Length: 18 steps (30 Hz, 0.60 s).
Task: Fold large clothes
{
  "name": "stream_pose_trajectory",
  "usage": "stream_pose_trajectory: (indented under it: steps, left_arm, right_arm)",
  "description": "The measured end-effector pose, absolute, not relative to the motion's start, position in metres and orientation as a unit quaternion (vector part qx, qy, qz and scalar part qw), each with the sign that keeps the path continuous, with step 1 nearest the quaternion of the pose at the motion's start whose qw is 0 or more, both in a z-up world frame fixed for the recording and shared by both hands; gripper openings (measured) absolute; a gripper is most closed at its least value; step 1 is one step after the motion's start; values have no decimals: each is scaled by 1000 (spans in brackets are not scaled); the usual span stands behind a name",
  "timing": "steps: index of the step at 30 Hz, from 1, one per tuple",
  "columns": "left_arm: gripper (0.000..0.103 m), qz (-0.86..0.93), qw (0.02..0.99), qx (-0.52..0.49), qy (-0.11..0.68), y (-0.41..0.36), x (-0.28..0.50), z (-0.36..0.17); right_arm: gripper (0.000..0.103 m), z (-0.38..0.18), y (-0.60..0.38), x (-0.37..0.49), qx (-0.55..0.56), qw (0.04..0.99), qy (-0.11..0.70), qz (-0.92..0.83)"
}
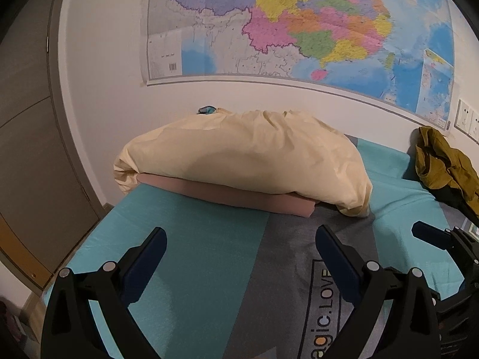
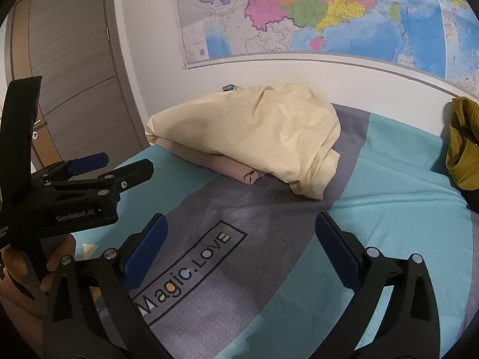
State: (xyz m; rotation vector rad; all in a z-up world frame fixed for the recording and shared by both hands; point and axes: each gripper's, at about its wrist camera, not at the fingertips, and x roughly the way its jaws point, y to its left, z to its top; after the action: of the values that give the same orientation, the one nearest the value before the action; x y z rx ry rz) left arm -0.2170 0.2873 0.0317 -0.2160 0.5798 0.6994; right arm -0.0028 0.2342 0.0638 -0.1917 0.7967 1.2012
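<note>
A crumpled olive-yellow garment (image 1: 446, 164) lies at the bed's far right by the wall; it also shows in the right wrist view (image 2: 462, 146). My left gripper (image 1: 241, 246) is open and empty above the teal and grey bedspread (image 1: 194, 254). My right gripper (image 2: 241, 233) is open and empty above the bedspread's "Magic.LOVE" print (image 2: 188, 272). The left gripper also shows from the side in the right wrist view (image 2: 119, 164), and the right gripper's fingertip (image 1: 431, 234) shows in the left wrist view. The garment is well beyond both grippers.
A cream pillow (image 1: 242, 155) rests on a folded pink cloth (image 1: 233, 196) at the head of the bed; both also show in the right wrist view (image 2: 254, 128). A wall map (image 1: 299, 24) hangs behind. A brown door (image 2: 71, 68) stands left. Wall sockets (image 1: 468, 119) sit at right.
</note>
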Motion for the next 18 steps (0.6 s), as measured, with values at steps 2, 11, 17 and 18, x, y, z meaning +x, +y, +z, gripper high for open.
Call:
stream_pose_trajectory:
  steps: [2, 11, 17, 18]
  left_arm:
    - [96, 338, 894, -101, 278, 285, -218, 33]
    - [96, 350, 892, -93, 270, 280, -223, 35]
    - [96, 353, 891, -91, 272, 279, -224, 35]
    - [96, 354, 891, -91, 271, 279, -224, 35]
  right_arm:
    - [97, 65, 233, -3, -86, 748, 363, 549]
    - [97, 66, 230, -5, -83, 748, 361, 551]
    - [97, 67, 229, -6, -82, 748, 361, 551]
    - [97, 67, 229, -6, -82, 748, 361, 551]
